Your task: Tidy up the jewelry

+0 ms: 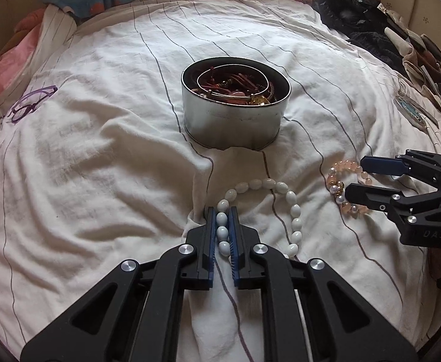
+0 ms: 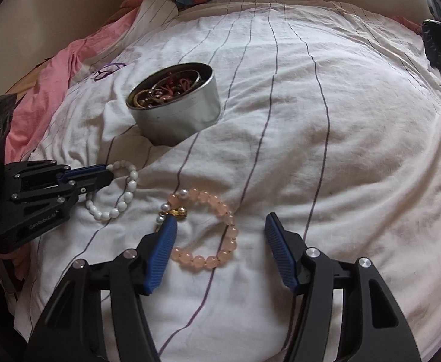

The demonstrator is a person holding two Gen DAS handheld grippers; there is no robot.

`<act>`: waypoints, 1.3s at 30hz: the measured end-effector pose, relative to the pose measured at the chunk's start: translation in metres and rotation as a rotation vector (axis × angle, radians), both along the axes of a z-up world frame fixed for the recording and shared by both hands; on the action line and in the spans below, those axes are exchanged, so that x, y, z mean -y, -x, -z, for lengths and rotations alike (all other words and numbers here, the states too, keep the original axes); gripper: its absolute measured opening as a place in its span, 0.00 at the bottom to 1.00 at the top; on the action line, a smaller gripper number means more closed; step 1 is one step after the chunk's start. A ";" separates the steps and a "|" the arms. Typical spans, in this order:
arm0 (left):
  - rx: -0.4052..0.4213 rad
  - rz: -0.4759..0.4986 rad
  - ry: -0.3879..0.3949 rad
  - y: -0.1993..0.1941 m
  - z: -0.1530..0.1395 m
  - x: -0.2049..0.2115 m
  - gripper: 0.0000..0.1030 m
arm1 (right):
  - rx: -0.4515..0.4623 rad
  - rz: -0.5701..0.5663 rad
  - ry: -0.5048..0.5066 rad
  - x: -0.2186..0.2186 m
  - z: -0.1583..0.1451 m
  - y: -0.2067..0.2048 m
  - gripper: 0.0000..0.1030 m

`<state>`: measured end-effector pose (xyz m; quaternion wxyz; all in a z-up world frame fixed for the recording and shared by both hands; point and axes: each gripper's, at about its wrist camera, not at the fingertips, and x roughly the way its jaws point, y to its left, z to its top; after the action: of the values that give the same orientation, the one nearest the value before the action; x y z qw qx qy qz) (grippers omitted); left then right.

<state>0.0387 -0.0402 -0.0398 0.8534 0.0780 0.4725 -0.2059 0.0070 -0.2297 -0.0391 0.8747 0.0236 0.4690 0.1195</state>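
Bracelets: 1 white (image 1: 283, 199), 1 pink (image 2: 211, 229); 1 tin (image 1: 235, 120); 2 claws.

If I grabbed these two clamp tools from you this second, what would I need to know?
Left gripper: shut on the white bead bracelet, which mostly lies on the striped bedsheet.
Right gripper: open, low over the pink bead bracelet, one finger beside its pearl and gold charm end; nothing gripped.
Round metal tin: on the bed beyond both bracelets, already holding bangles and cords.
Done: some jewelry is in the tin.
Left: probably lift the white bracelet into the tin, then close on the pink one and do likewise.
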 end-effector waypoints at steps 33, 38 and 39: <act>0.009 0.046 -0.023 0.005 -0.002 0.010 0.09 | 0.029 -0.054 0.050 -0.014 -0.001 0.004 0.24; 0.009 0.049 -0.024 0.004 -0.001 0.011 0.17 | 0.035 -0.050 0.059 -0.014 -0.002 0.004 0.27; 0.009 0.050 -0.025 0.004 -0.001 0.012 0.19 | 0.033 -0.049 0.060 -0.014 -0.002 0.003 0.27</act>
<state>0.0348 -0.0519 -0.0389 0.8491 0.1015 0.4689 -0.2211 0.0037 -0.2155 -0.0373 0.8795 -0.0162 0.4584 0.1272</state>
